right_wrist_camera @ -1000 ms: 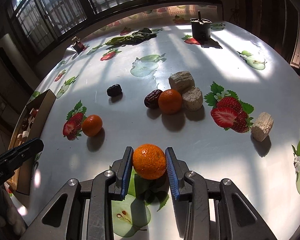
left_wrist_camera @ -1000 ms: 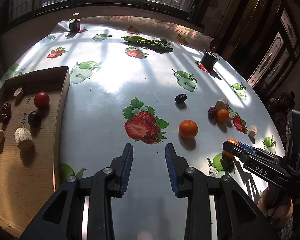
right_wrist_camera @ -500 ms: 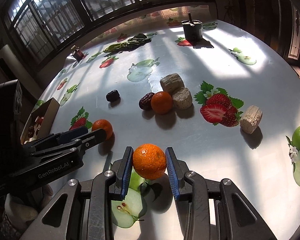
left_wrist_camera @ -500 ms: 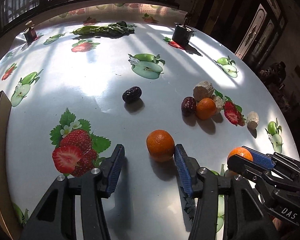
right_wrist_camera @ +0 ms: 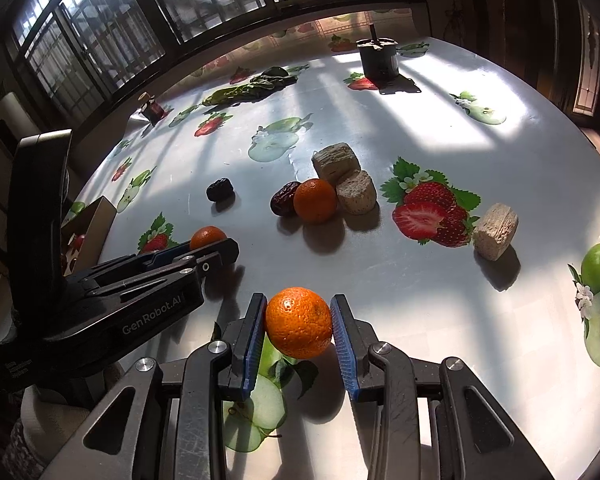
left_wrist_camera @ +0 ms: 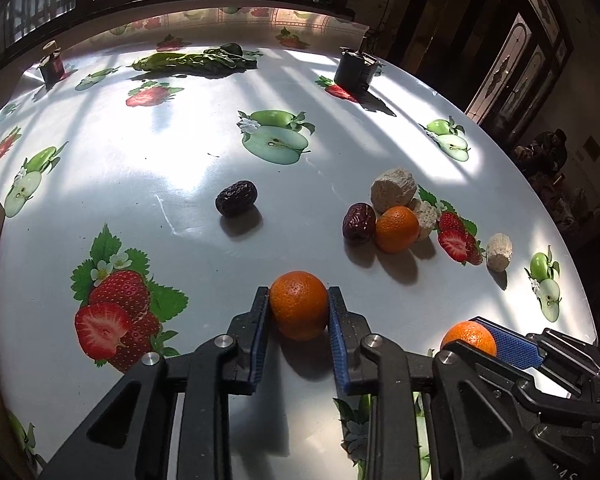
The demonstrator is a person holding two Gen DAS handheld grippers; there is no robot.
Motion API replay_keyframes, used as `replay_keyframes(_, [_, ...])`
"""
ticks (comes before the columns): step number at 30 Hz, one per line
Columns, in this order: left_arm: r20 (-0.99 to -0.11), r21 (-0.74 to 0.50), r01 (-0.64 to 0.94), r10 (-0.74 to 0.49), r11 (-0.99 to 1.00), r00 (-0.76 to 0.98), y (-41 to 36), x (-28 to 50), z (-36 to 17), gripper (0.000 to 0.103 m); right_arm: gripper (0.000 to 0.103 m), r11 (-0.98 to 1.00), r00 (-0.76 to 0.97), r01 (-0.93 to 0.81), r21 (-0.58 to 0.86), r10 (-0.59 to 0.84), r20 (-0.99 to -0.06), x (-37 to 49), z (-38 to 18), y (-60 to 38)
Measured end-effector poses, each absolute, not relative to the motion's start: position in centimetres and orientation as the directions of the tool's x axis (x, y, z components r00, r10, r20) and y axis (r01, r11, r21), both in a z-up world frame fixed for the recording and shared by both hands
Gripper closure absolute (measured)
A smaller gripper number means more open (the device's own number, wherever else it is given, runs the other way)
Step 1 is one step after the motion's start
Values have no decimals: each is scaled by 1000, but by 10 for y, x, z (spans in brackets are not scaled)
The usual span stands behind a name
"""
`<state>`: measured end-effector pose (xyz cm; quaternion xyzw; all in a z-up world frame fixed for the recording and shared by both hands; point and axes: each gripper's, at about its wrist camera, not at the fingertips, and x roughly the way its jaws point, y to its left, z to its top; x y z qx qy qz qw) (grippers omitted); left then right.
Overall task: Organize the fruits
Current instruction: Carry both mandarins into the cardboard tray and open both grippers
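Observation:
My left gripper (left_wrist_camera: 299,312) is shut on an orange (left_wrist_camera: 299,305) resting on the table; it also shows in the right wrist view (right_wrist_camera: 208,237). My right gripper (right_wrist_camera: 299,328) is shut on a second orange (right_wrist_camera: 299,322), held just above the table; it shows at the lower right of the left wrist view (left_wrist_camera: 469,337). A third orange (left_wrist_camera: 397,229) lies by a red date (left_wrist_camera: 357,223) and two pale cork-like chunks (left_wrist_camera: 394,193). A dark date (left_wrist_camera: 236,203) lies alone.
A cardboard box (right_wrist_camera: 88,224) with fruit sits at the table's left edge. Another pale chunk (right_wrist_camera: 495,231) lies right of the printed strawberry. A dark pot (right_wrist_camera: 378,58), leafy greens (right_wrist_camera: 248,90) and a small jar (right_wrist_camera: 153,108) stand at the far side.
My left gripper swung right from the box side, moved onto the loose orange and closed on it. My right gripper kept its orange and barely moved.

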<state>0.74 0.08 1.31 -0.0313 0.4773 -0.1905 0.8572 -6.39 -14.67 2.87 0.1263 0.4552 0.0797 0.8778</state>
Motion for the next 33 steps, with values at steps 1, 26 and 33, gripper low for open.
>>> replay_keyframes(1, [-805, -254, 286, -366, 924, 467, 5, 5, 14, 77, 68, 957, 574, -26, 290, 252, -779, -64, 30, -146])
replay_keyframes(26, [-809, -237, -350, 15, 906, 587, 329, -91, 42, 76, 67, 781, 399, -559, 277, 547, -736, -60, 64, 127])
replay_keyframes(33, [-827, -239, -380, 18, 893, 562, 357, -89, 29, 76, 67, 754, 343, -621, 215, 508, -790, -53, 40, 193])
